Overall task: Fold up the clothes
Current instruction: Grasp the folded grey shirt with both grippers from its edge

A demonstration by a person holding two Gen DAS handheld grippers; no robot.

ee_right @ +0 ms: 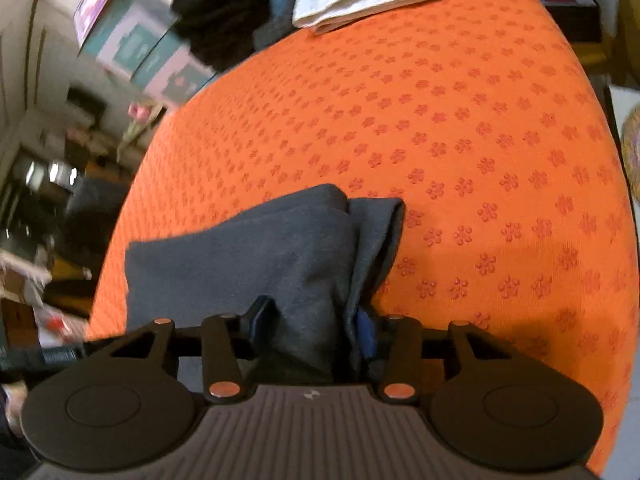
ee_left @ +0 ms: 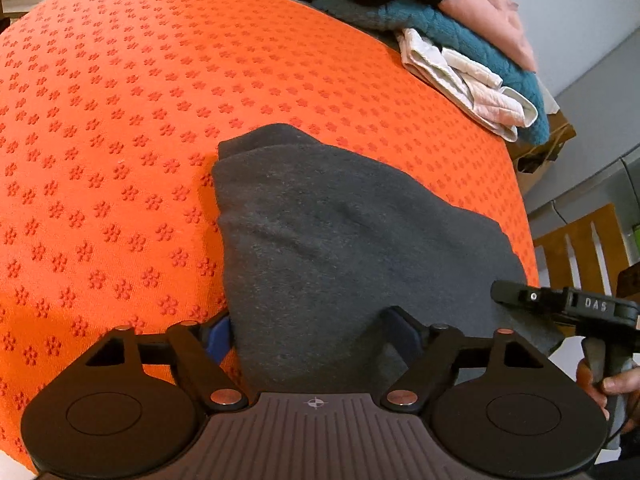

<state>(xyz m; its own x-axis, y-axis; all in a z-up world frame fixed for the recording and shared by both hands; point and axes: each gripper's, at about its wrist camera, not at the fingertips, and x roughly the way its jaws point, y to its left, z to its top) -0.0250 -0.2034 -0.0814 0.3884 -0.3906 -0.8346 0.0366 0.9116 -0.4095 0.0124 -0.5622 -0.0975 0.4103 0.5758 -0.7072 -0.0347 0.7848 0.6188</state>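
Bright, even indoor light; strong fisheye bend in both views.

The orange cloth is vividly lit, with a paler wash of glare near its upper middle in the left view and a soft shadow band low on its left. In the right view a dim patch lies on the cloth at lower right. The left view is sharp throughout. The right view's background room is smeared with motion blur, and straight edges curve toward the frame borders.
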